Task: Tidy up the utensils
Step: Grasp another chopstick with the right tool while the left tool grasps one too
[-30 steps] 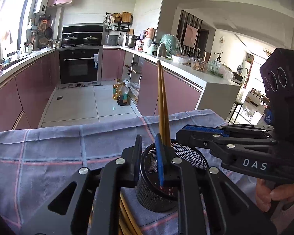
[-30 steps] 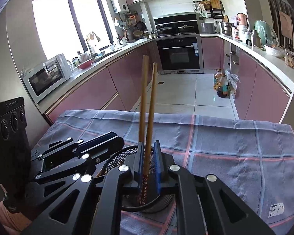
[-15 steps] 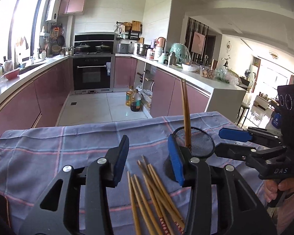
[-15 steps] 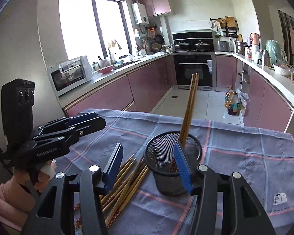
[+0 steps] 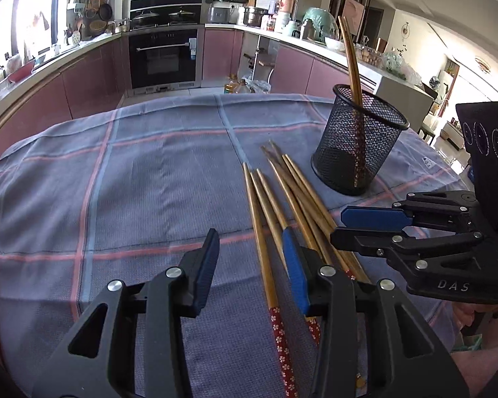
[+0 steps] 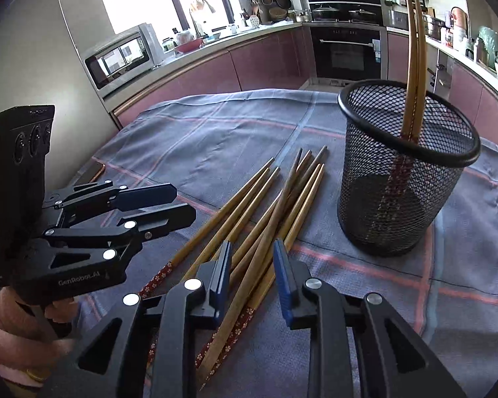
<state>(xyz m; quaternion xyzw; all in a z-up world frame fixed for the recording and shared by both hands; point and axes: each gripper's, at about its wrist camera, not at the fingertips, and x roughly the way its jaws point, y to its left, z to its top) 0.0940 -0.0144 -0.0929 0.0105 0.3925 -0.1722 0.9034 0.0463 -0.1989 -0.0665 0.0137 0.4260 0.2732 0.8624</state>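
The left gripper (image 5: 250, 258) is hovering low over the plaid tablecloth (image 5: 142, 179), its blue-padded jaws standing wide apart and gripping nothing; one loose chopstick is lying in the gap between them. Just to its right, the pile of loose wooden chopsticks (image 5: 282, 195) is lying fanned on the cloth, pointed tips aiming away and red flowered ends nearest the cameras. The right gripper (image 6: 251, 273) is sitting over the handle end of that same pile, its jaws likewise parted and closing on nothing, with several sticks running beneath and between them. Farther right, the black mesh cup (image 6: 405, 172) is standing upright on the cloth, near the pile's tips but apart from them, and two chopsticks (image 6: 413, 66) are leaning inside it, red ends down.
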